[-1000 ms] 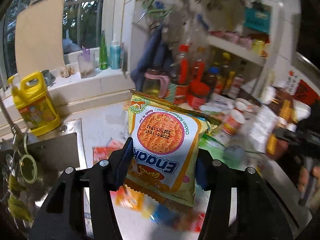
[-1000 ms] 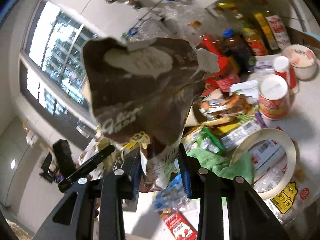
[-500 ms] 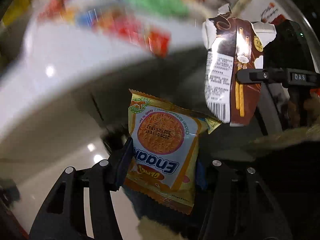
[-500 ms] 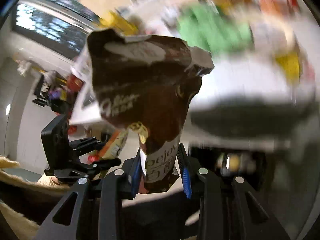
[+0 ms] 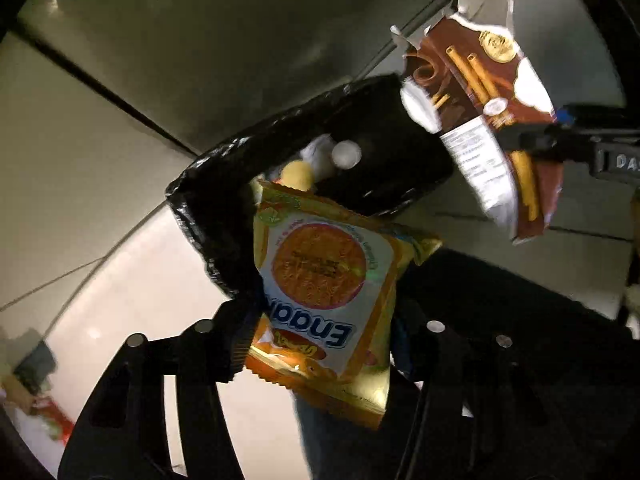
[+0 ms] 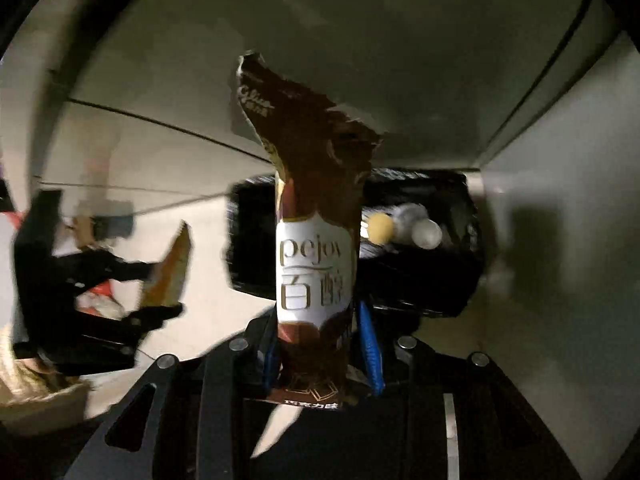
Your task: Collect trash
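The left claw (image 5: pixel 320 340) is clamped on the lower edge of one orange instant noodle packet (image 5: pixel 328 296), which stands up between its fingers. The right claw (image 6: pixel 320 356) is closed on the bottom of one torn brown Pejoy biscuit-stick box (image 6: pixel 316 248), upright in its grip. Just beyond and below both claws gapes one bin lined with a black trash bag (image 5: pixel 224 200), with a few pale crumpled pieces (image 6: pixel 404 226) inside.
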